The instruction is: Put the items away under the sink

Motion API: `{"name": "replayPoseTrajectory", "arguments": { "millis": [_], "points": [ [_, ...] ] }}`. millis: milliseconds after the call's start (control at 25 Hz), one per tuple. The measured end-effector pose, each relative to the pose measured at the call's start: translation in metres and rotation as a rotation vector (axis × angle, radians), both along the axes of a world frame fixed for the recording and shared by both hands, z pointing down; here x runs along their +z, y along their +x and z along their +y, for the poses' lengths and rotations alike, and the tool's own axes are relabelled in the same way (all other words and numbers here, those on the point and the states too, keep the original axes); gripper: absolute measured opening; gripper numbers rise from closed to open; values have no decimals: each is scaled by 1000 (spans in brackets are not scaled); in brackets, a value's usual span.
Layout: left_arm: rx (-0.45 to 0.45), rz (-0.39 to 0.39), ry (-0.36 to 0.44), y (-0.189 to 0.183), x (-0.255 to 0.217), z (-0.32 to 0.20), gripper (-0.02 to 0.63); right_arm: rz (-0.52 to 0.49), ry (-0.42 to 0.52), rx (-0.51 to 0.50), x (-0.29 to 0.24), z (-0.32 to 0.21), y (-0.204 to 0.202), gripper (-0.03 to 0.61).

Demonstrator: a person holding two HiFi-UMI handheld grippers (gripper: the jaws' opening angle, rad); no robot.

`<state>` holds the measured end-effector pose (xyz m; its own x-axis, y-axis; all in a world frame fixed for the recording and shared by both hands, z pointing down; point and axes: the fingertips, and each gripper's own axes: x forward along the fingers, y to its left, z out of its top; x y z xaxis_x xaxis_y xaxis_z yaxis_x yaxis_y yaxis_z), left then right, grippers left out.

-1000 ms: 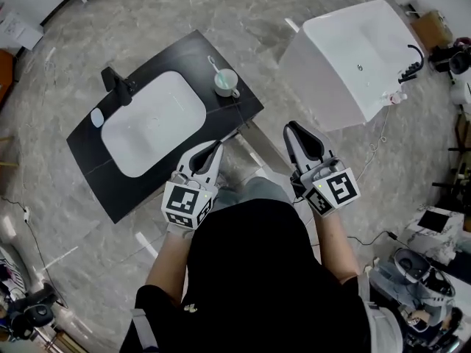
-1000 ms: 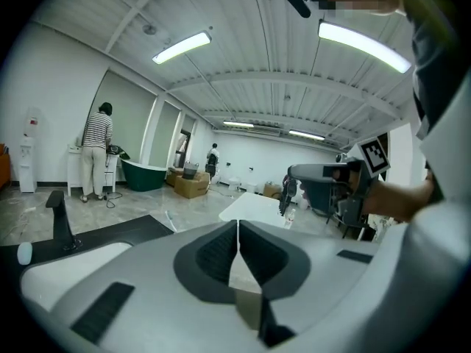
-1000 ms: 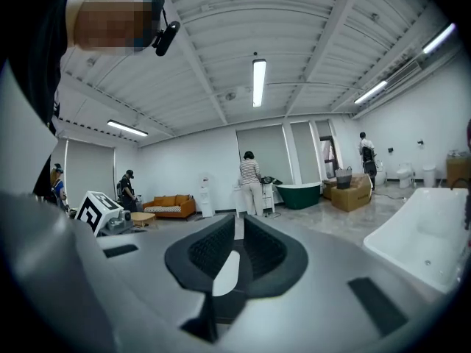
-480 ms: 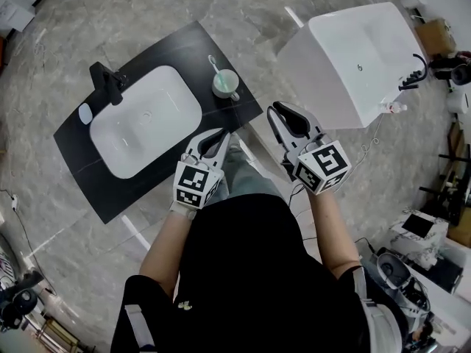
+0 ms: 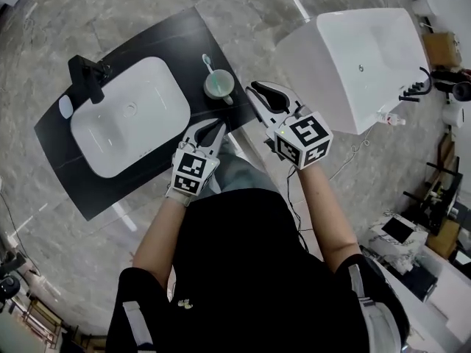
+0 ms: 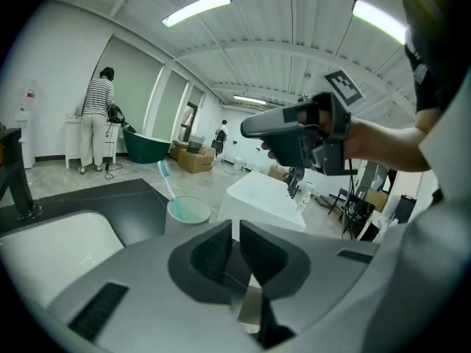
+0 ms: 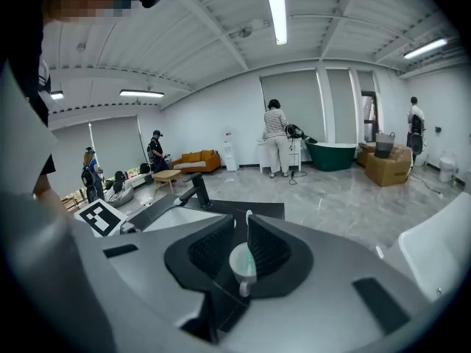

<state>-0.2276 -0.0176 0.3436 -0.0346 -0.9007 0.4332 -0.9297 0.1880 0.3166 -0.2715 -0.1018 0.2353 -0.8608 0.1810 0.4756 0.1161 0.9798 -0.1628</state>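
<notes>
A large test hall: freestanding sink counter, bathtub, cardboard boxes.

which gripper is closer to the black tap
Left. The left gripper is by the counter's edge, across the sink from the tap; the right gripper is farther off, beyond the cup.

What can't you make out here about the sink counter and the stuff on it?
Under the sink: the head view looks down on the black countertop, which covers it; neither gripper view shows it.
The pale oval thing beside the faucet: too small in the head view to name.
The cup below its rim: hidden by the left gripper in its own view.
</notes>
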Motion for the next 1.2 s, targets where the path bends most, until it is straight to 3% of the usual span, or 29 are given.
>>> {"name": "replayPoseTrajectory", "arguments": {
  "millis": [240, 400, 920, 1200],
  "points": [
    [9, 33, -20, -9, 32, -23, 31, 79, -21, -69, 43, -4, -37, 52],
    [23, 65, -55, -13, 58, -35, 109, 129, -30, -119, 66, 0, -55, 91],
    [25, 95, -48, -11, 87, -65, 120, 314, -31, -269, 138, 8, -91, 140],
    [-19, 95, -43, -17, 96, -72, 121, 345, -65, -292, 159, 13, -100, 143]
  ]
}}
